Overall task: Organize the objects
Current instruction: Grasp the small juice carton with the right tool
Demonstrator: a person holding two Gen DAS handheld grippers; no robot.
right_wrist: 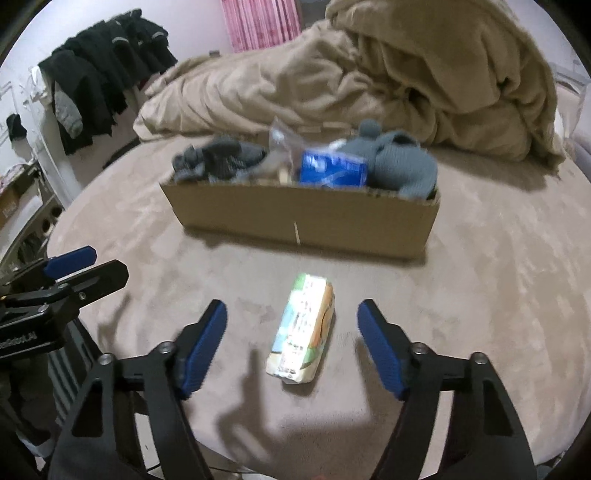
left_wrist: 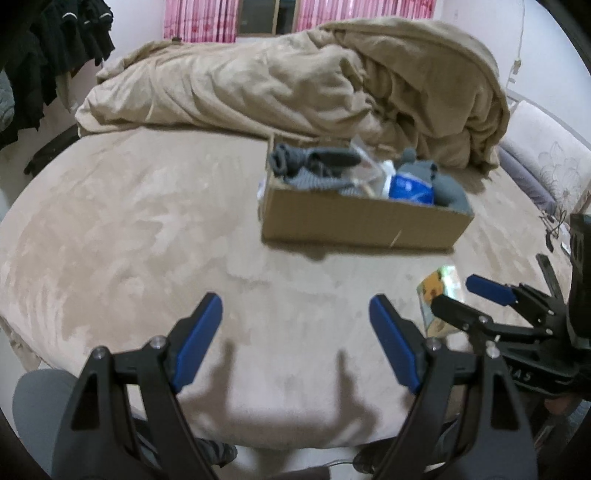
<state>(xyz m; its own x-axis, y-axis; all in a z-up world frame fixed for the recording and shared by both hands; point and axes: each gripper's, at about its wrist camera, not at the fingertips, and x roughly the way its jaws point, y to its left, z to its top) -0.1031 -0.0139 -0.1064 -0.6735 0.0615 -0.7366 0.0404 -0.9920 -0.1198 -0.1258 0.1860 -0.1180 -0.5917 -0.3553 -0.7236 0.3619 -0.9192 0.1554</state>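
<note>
A cardboard box stands on the beige bed and holds grey knitted items, a blue packet and a clear plastic bag. A small green and orange packet lies on the bed in front of the box, between the open fingers of my right gripper, untouched. In the left wrist view the packet shows partly behind the right gripper. My left gripper is open and empty above bare bed, left of the packet.
A crumpled beige duvet is heaped behind the box. Dark clothes hang at the left wall. Pink curtains are at the back. A pillow lies at the right. The bed's near edge runs under both grippers.
</note>
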